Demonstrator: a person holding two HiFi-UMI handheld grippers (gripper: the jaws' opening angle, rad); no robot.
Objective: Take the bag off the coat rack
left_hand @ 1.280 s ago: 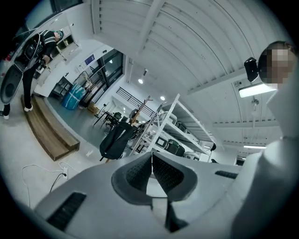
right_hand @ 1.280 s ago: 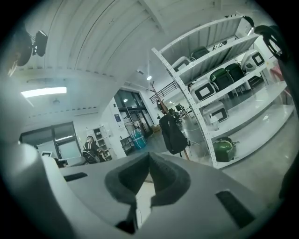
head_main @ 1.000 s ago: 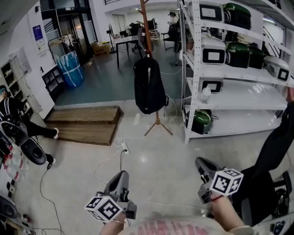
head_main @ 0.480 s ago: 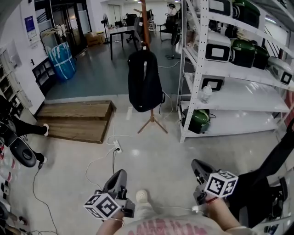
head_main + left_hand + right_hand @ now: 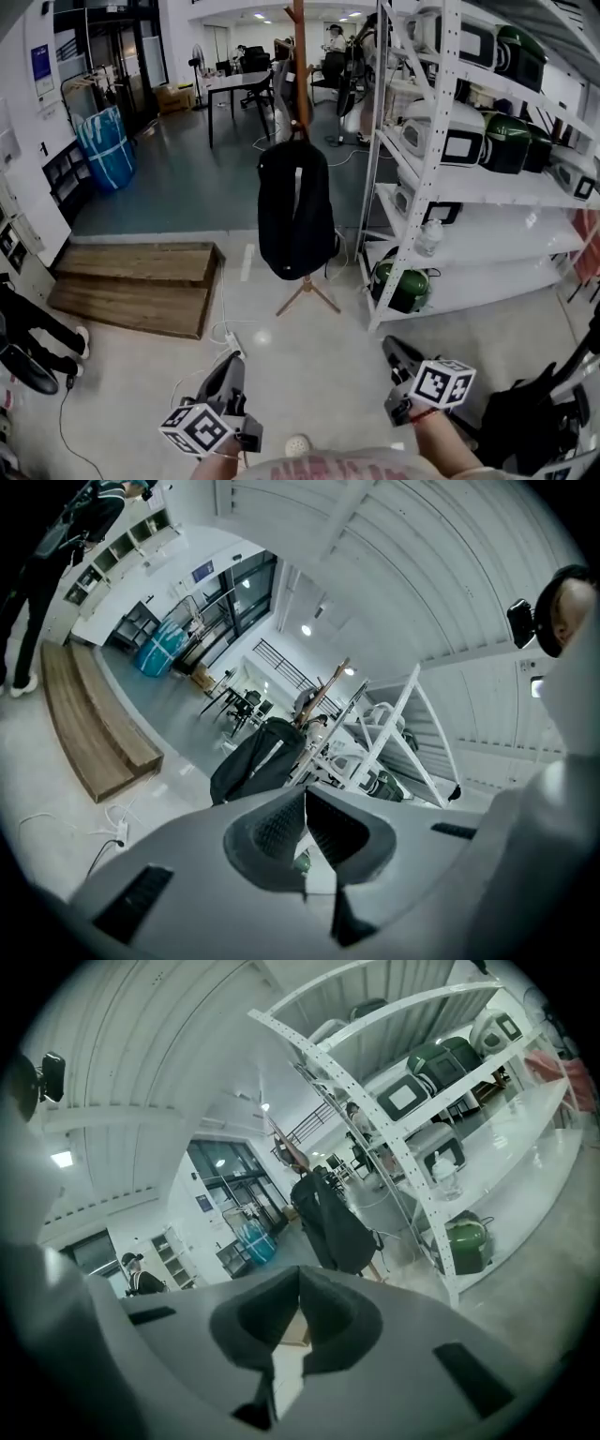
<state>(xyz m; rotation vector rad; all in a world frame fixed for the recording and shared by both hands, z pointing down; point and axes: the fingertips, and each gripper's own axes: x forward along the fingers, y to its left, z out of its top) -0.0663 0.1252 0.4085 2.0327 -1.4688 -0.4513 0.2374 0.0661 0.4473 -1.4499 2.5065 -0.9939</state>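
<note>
Hanging low at the left, the left gripper (image 5: 232,364) has its fingers clenched on nothing. Well ahead, the black backpack (image 5: 295,211) hangs on the wooden coat rack (image 5: 301,56), not yet approached or lifted. The right gripper (image 5: 390,347) is likewise clenched and empty.

Floor (image 5: 309,361) open to bag (image 5: 295,211); shelving (image 5: 497,194) right

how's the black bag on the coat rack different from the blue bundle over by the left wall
The bag is black, the bundle blue. The bag hangs from the coat rack, clear of the floor; the bundle stands on the floor. The bag is next to the white shelving; the bundle is far to its left. Both are upright and untouched.
</note>
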